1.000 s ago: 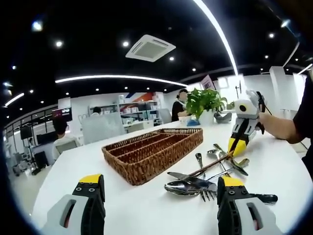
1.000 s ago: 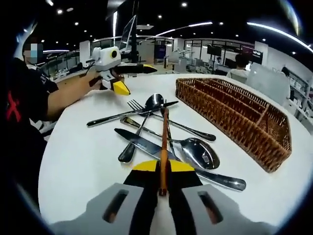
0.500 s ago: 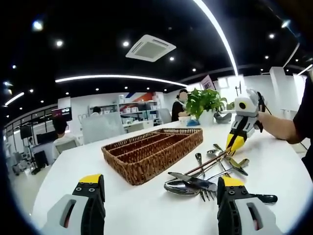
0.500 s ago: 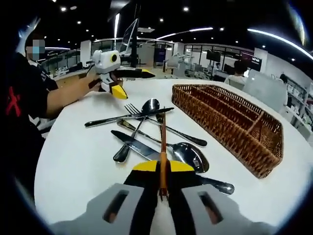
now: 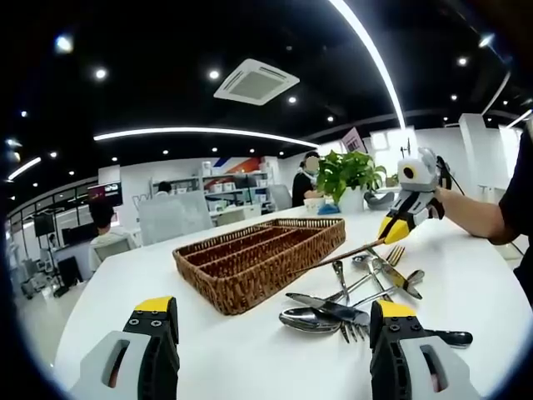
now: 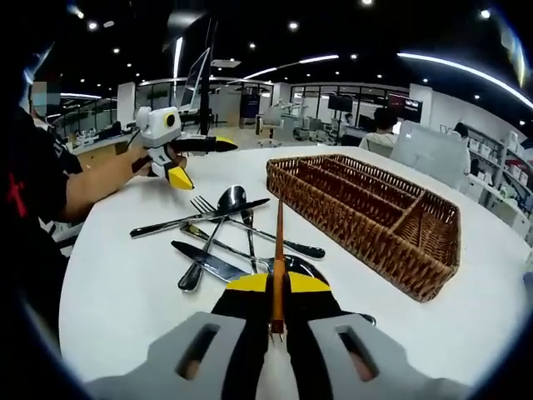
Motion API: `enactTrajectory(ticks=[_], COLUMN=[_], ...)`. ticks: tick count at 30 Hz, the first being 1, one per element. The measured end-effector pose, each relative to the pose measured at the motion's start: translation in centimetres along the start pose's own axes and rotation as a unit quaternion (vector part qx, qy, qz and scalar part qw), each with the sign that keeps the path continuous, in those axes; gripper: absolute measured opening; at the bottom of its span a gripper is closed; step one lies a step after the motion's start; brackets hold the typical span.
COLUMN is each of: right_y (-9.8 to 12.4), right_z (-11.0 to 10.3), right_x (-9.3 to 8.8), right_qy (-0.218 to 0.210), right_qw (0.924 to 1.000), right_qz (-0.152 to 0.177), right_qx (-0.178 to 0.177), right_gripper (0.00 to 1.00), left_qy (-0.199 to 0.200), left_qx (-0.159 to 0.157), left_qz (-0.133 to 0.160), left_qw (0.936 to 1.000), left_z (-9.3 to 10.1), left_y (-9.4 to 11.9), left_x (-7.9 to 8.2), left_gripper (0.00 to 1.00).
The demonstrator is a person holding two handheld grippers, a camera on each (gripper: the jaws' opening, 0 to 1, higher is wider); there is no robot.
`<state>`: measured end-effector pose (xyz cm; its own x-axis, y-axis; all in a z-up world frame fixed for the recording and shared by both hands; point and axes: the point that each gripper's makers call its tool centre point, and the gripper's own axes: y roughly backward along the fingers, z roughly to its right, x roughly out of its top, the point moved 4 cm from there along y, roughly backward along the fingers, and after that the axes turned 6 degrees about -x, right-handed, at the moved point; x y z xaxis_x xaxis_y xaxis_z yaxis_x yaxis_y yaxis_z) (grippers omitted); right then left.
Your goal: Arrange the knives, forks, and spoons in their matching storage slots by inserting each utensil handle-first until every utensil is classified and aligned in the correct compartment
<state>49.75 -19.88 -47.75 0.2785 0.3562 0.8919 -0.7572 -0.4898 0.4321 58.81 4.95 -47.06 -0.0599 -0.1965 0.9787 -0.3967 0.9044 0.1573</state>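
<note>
wicker tray (image 6: pixel 433 267) sits on the white counter (image 6: pixel 125 292); its slots look empty from both views, so by my read nothing is sorted yet. right gripper (image 6: pixel 278 287): fingers pressed together, pinching a thin wooden-coloured utensil handle (image 6: pixel 278 250) that points forward over the pile, lifted clear of the counter. in the left gripper view that same stick (image 5: pixel 350 252) slants from the right gripper (image 5: pixel 393 229) down toward the tray's near corner (image 5: pixel 333 242); which kind of utensil it is i cannot tell. loose pile (image 5: pixel 350 304) of spoons, forks and a knife lies on the counter just beside the tray, crossing one another. left gripper (image 5: pixel 275 333): fingers spread wide, holding nothing, low over the counter. judgement: first item in hand, the whole pile left to classify and insert.
</note>
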Motion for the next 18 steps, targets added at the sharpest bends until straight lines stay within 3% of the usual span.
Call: enactTrajectory(ticks=[3, 5, 7, 9, 10, 12, 16, 18], right_y=[0.1, 0.3, 0.4, 0.4, 0.5, 1.0, 2.1, 2.6], right_z=[-0.1, -0.8, -0.9, -1.0, -0.8, -0.7, 0.3, 0.5], right_x=[1.0, 1.5, 1.7, 1.2, 1.0, 1.4, 1.7, 2.1], right_qy=[0.031, 0.057, 0.041, 0.054, 0.053, -0.004, 0.001, -0.019], right_qw=[0.9989, 0.9971, 0.9978, 0.9980, 0.9981, 0.9987, 0.9972, 0.9952], right_qz=[0.035, 0.050, 0.051, 0.033, 0.027, 0.048, 0.052, 0.066], right_qx=[-0.012, 0.003, -0.004, -0.003, -0.017, -0.015, -0.054, -0.070], right_gripper=[0.04, 0.04, 0.04, 0.04, 0.04, 0.04, 0.04, 0.04], left_qy=[0.001, 0.003, 0.003, 0.006, 0.007, 0.007, 0.009, 0.011], left_qx=[0.000, 0.000, 0.001, 0.001, 0.001, 0.002, 0.002, 0.001], left_qz=[-0.001, 0.000, 0.003, 0.003, 0.002, 0.001, 0.004, 0.005], left_qw=[1.0000, 1.0000, 1.0000, 1.0000, 1.0000, 1.0000, 0.9999, 0.9999], left_z=[0.0, -0.1, -0.2, -0.2, -0.2, -0.3, -0.2, -0.2], left_y=[0.0, 0.0, 0.0, 0.1, 0.1, 0.1, 0.1, 0.1], left_x=[-0.1, -0.2, -0.2, -0.2, -0.3, -0.4, -0.2, -0.1], left_gripper=[1.00, 1.00, 1.00, 1.00, 1.00, 1.00, 1.00, 1.00])
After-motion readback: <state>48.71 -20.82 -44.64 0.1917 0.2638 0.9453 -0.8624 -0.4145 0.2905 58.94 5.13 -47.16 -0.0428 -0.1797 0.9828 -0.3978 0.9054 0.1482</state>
